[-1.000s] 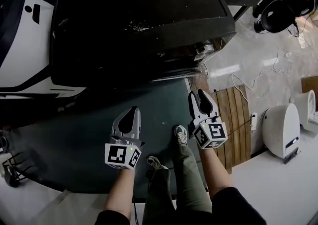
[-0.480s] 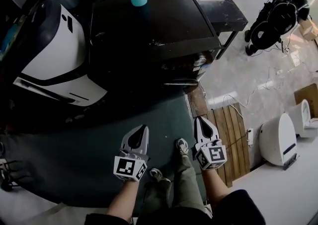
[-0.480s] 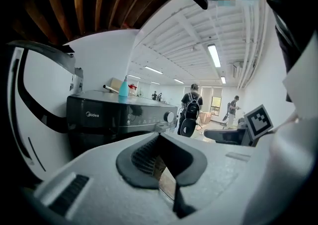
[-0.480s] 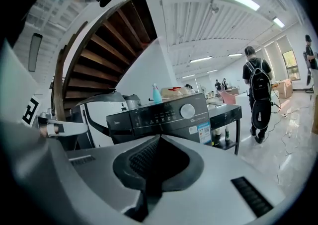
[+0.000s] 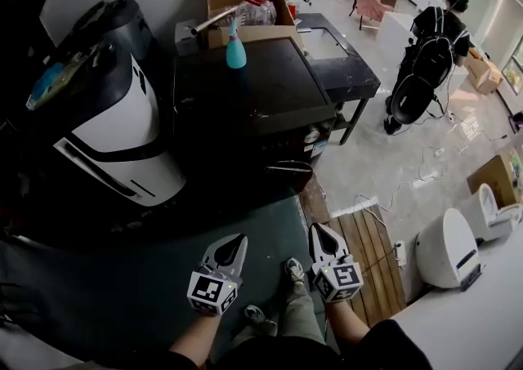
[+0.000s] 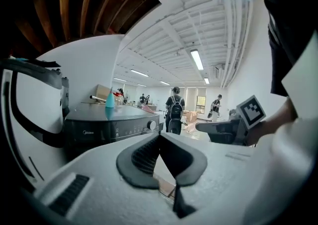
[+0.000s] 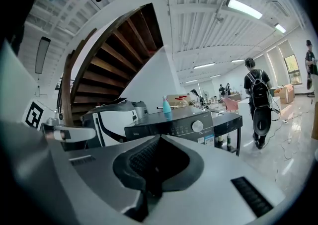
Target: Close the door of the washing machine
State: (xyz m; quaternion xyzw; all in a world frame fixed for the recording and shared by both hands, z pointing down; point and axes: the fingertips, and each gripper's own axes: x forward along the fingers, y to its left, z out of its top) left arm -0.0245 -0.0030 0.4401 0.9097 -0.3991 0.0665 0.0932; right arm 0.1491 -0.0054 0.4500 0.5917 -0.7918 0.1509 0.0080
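The left gripper (image 5: pixel 235 240) and the right gripper (image 5: pixel 318 232) both have their jaws pressed together, with nothing between them. The washing machine (image 5: pixel 249 103) stands ahead of both jaw tips, well apart from them.

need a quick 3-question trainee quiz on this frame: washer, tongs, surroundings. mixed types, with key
1. True or false: the left tongs and the right tongs are both shut with nothing between them.
2. What stands on top of the washing machine? A) a teal spray bottle B) a kettle C) a shoe
3. Fill in: in the head view, the person with the backpack stands to the washing machine's ____.
Key: 1 true; 2 A; 3 right.
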